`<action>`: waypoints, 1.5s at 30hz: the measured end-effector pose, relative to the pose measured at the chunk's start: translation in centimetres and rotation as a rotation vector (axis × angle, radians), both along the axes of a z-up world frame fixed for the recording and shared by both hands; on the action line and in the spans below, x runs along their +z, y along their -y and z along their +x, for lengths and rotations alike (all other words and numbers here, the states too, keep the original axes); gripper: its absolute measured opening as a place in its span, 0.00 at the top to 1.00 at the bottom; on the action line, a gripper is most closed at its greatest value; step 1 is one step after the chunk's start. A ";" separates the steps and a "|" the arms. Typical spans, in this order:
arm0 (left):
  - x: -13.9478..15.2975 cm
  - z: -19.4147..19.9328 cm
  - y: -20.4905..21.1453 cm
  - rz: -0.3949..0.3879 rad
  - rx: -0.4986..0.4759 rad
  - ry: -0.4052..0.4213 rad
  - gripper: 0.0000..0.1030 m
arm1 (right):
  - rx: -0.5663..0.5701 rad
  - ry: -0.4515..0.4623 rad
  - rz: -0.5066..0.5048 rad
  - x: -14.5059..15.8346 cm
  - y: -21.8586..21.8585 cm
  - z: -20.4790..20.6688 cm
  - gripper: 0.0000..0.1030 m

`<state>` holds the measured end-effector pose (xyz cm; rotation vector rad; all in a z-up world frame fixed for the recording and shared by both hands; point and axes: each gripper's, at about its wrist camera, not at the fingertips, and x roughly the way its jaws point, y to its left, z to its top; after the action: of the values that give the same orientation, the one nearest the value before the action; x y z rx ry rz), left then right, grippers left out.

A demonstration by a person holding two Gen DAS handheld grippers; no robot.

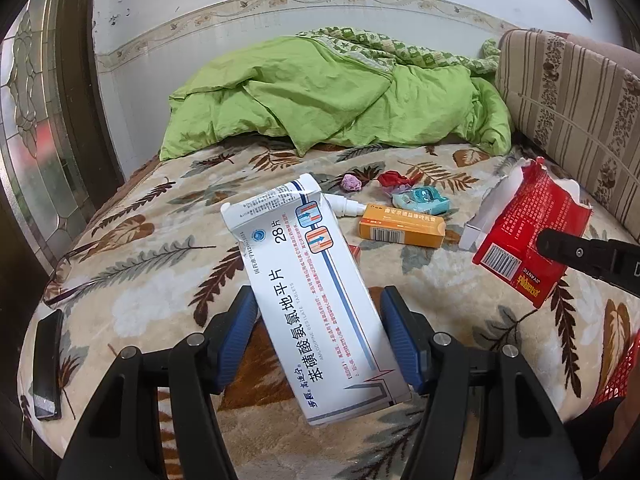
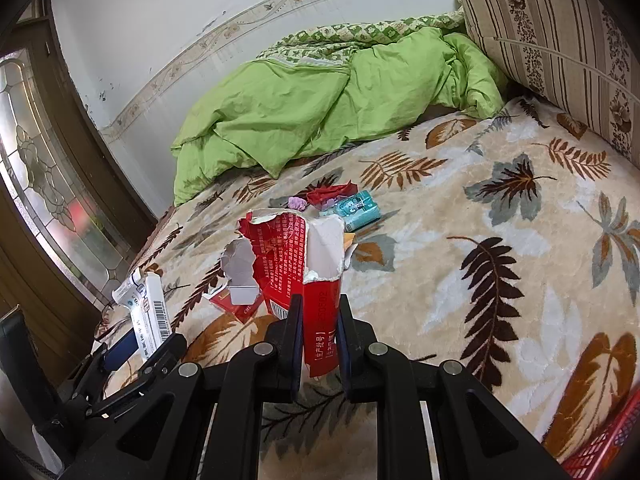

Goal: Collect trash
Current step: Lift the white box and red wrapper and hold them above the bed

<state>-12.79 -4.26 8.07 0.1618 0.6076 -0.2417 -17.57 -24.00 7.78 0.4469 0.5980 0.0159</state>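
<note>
The white tablet box (image 1: 316, 304) sits clamped in our left gripper (image 1: 320, 340), the torn red carton (image 2: 304, 264) pinched in our right gripper (image 2: 318, 344) — both lifted above the bed (image 2: 500, 280). Left there: orange box (image 1: 402, 226), teal packet (image 1: 420, 199), scraps.

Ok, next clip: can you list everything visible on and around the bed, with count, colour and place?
white medicine box: 1, white with blue stripe, held in left gripper
torn red box: 1, red, white inside, held in right gripper
orange box: 1, orange, mid-bed
white spray bottle: 1, white, beside orange box
teal tissue pack: 1, teal, beyond orange box
red wrapper: 1, red, crumpled, near tissue pack
pink wad: 1, pink, left of red wrapper
small red pack: 1, red, under the torn box
eyeglasses: 1, dark frame, left bed edge
phone: 1, black, left bed edge
green quilt: 1, far end
striped cushion: 1, beige-brown, right
red basket: 1, lower right corner
left gripper: shut on white box
right gripper: shut on red box
</note>
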 end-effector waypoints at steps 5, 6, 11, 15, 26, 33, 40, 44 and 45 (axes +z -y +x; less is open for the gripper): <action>-0.1 0.1 0.2 0.002 -0.007 0.001 0.39 | -0.002 -0.004 0.011 -0.2 0.2 0.2 0.85; -0.1 0.1 0.3 0.001 -0.007 0.001 0.39 | 0.000 -0.004 0.012 -0.2 0.2 0.2 0.85; -0.1 0.1 0.5 0.003 -0.011 0.001 0.39 | 0.003 -0.007 0.025 -0.3 0.4 0.4 0.85; -0.1 0.1 0.8 0.005 -0.014 0.003 0.39 | 0.001 -0.008 0.034 -0.4 0.5 0.4 0.85; -0.2 -0.2 1.1 0.004 -0.030 0.001 0.39 | 0.000 -0.010 0.048 -0.4 0.7 0.4 0.85; -0.2 -0.2 1.1 0.005 -0.031 0.003 0.39 | -0.001 -0.010 0.046 -0.4 0.7 0.3 0.85; -0.2 -0.3 1.1 0.006 -0.033 0.006 0.39 | -0.012 -0.004 0.037 -0.2 0.5 -0.1 0.85; 0.2 -0.7 1.0 0.003 -0.033 0.013 0.39 | -0.021 -0.002 0.022 0.0 0.3 -0.4 0.85; 0.3 -0.9 1.0 0.003 -0.034 0.014 0.39 | -0.024 -0.002 0.014 0.2 0.2 -0.6 0.85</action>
<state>-13.71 -5.27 8.37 0.1770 0.5918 -0.2725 -18.14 -24.16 7.96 0.4681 0.5943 -0.0035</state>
